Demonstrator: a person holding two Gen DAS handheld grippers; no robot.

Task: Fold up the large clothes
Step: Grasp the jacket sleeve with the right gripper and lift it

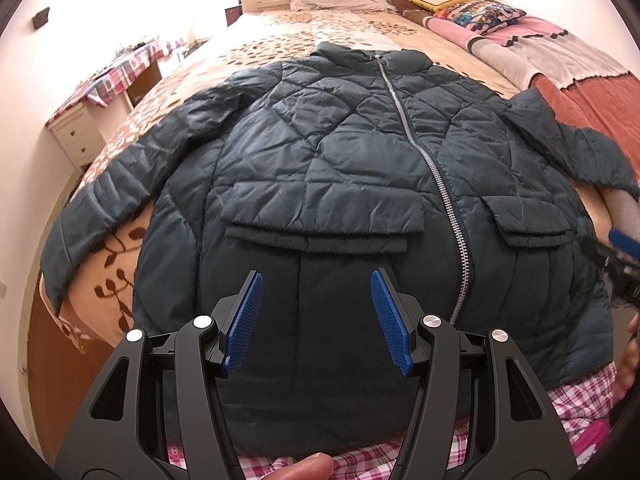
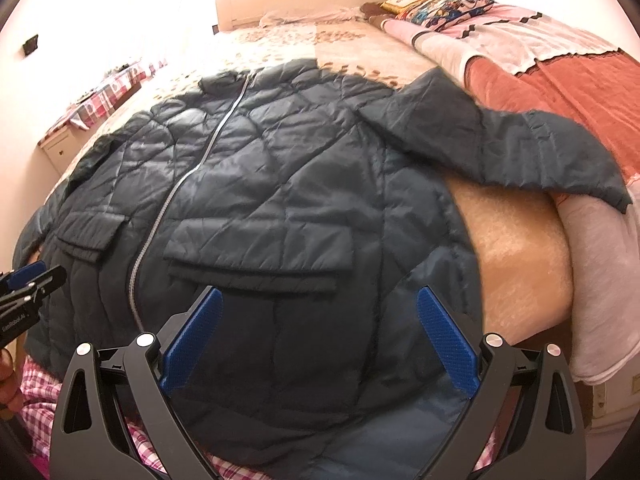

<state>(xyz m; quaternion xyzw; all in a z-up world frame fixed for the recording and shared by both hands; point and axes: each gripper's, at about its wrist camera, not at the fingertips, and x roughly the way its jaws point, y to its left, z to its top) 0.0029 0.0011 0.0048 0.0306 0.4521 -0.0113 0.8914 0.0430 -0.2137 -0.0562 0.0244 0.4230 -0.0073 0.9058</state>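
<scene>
A dark teal quilted jacket (image 1: 340,152) lies face up on the bed, zipped, collar at the far end, both sleeves spread outward. It also shows in the right wrist view (image 2: 280,184). My left gripper (image 1: 316,280) is open and empty, hovering over the lower hem on the jacket's left half, below a pocket flap (image 1: 320,220). My right gripper (image 2: 320,296) is open and empty over the lower right half, below the other pocket flap (image 2: 260,256). Each gripper shows at the edge of the other's view: the right one (image 1: 624,252) and the left one (image 2: 32,280).
The bed (image 1: 280,40) has a beige leaf-patterned cover. Folded blankets (image 2: 540,72) and pillows (image 1: 460,8) lie along its right side. A white nightstand (image 1: 76,136) with a checked cloth stands at the left. A pink checked cloth (image 1: 580,400) hangs by the near edge.
</scene>
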